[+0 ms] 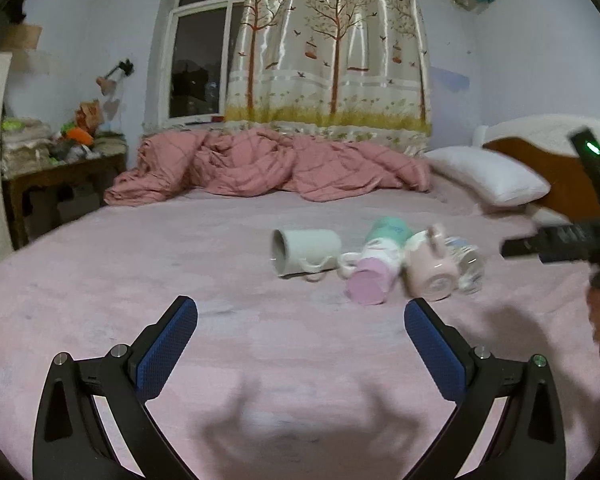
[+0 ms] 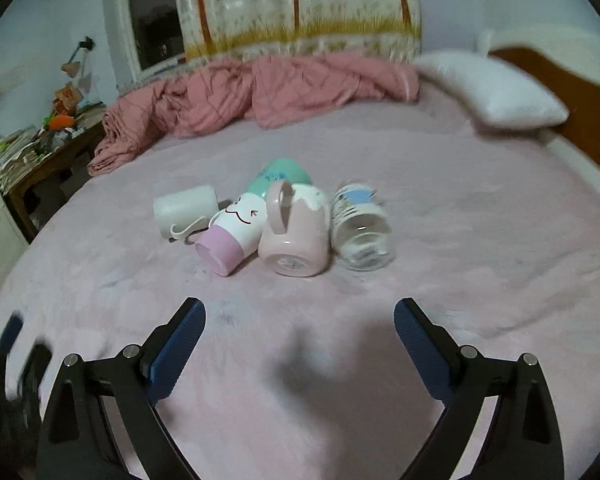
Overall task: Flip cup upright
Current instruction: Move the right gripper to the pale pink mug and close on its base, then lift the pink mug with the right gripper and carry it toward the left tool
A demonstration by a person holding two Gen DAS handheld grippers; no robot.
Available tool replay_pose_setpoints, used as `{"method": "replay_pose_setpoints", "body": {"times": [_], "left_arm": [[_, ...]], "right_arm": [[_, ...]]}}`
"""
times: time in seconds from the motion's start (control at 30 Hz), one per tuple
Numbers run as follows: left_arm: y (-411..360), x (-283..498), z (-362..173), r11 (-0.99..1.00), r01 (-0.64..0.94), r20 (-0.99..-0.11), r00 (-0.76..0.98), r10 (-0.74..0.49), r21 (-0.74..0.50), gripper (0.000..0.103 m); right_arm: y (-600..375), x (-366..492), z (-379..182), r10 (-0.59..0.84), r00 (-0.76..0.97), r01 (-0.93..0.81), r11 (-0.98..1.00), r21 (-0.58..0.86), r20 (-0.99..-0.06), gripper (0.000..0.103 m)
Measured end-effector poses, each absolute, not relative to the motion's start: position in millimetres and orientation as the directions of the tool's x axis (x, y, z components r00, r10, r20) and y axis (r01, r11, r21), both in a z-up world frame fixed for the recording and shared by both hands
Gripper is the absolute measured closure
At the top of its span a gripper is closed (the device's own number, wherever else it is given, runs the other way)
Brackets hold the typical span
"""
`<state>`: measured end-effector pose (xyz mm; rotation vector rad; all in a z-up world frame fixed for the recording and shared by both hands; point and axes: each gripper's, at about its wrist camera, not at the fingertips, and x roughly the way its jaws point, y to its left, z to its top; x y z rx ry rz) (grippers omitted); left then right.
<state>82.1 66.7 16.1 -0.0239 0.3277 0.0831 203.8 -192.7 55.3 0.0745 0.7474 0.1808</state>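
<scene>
**Cups all on their sides, both claws open and empty**

Nothing of the flip looks done yet. Five cups lie tipped over in a tight cluster toward the middle of the bed, on the pink sheet, well short of the rumpled pink quilt along the far edge. From left to right: a white mug, handle toward the near edge; a lilac-based cup with a drawn face; a mint-green cup behind it; a pink mug with its base facing the camera and handle up; and a clear printed glass. Neighbouring cups appear to touch or nearly touch. None stands upright, so the whole job is left.

The right claw hangs above the sheet near the cluster, fingers spread wide, holding and touching nothing. The left claw is likewise wide apart and empty, a little farther from the cups, with the white mug the nearest to it.
</scene>
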Motion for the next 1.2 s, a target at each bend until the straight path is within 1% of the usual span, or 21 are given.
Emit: {"method": "replay_pose_setpoints", "body": {"times": [0.07,0.13,0.37,0.43,0.57,0.6,0.63,0.7,0.73,0.93,1.03,1.2], "left_arm": [[68.6,89.4,10.0,0.995,-0.093,-0.347,0.933,0.093,0.017,0.0],[71.6,96.9,5.6,0.996,-0.085,-0.38,0.922,0.078,-0.002,0.0],[67.1,96.0,2.3,0.997,-0.07,-0.403,0.914,0.055,-0.023,0.0],[64.9,92.5,3.8,0.998,-0.03,-0.4,0.916,0.009,-0.046,0.0],[58.8,92.9,3.8,0.999,-0.022,-0.402,0.916,0.008,-0.032,0.0],[58.7,93.8,2.6,0.999,-0.018,-0.412,0.911,-0.001,-0.042,0.0],[59.4,94.7,2.1,0.999,-0.013,-0.42,0.908,-0.009,-0.051,0.0],[60.1,95.1,1.1,0.998,-0.011,-0.425,0.905,-0.015,-0.058,0.0],[60.7,95.0,1.3,0.998,-0.016,-0.424,0.905,-0.009,-0.054,0.0],[62.5,94.8,1.4,0.998,-0.032,-0.427,0.904,0.004,-0.058,0.0],[64.3,92.1,2.4,0.998,-0.033,-0.423,0.906,0.004,-0.061,0.0],[65.8,89.8,6.5,0.997,-0.038,-0.411,0.912,0.009,-0.063,0.0]], "right_arm": [[-182.6,236.5,42.6,0.207,0.678,-0.117,0.978,0.175,-0.705,0.006],[-170.0,267.2,30.0,0.195,0.646,-0.087,0.979,0.183,-0.737,0.007],[-142.9,334.0,-3.8,0.041,0.609,-0.01,0.999,0.044,-0.792,0.007],[-141.4,344.8,-8.3,0.031,0.6,0.001,0.999,0.039,-0.8,0.007],[-137.6,365.4,-23.5,-0.004,0.574,0.039,0.999,0.022,-0.819,0.007],[-137.0,368.3,-27.3,-0.004,0.566,0.042,0.999,0.024,-0.824,0.008],[-137.2,371.2,-30.4,0.001,0.558,0.043,0.999,0.03,-0.83,0.012],[-137.1,378.9,-37.5,-0.002,0.552,0.057,0.998,0.035,-0.834,0.014],[-138.1,380.9,-39.0,-0.004,0.554,0.059,0.998,0.034,-0.833,0.016],[-139.7,379.9,-39.3,0.002,0.571,0.044,0.998,0.033,-0.821,0.017],[-136.7,357.5,-23.7,0.005,0.609,-0.011,1.0,-0.002,-0.793,0.017],[-147.4,296.6,11.3,0.092,0.635,-0.088,0.995,0.046,-0.767,0.017]]}}
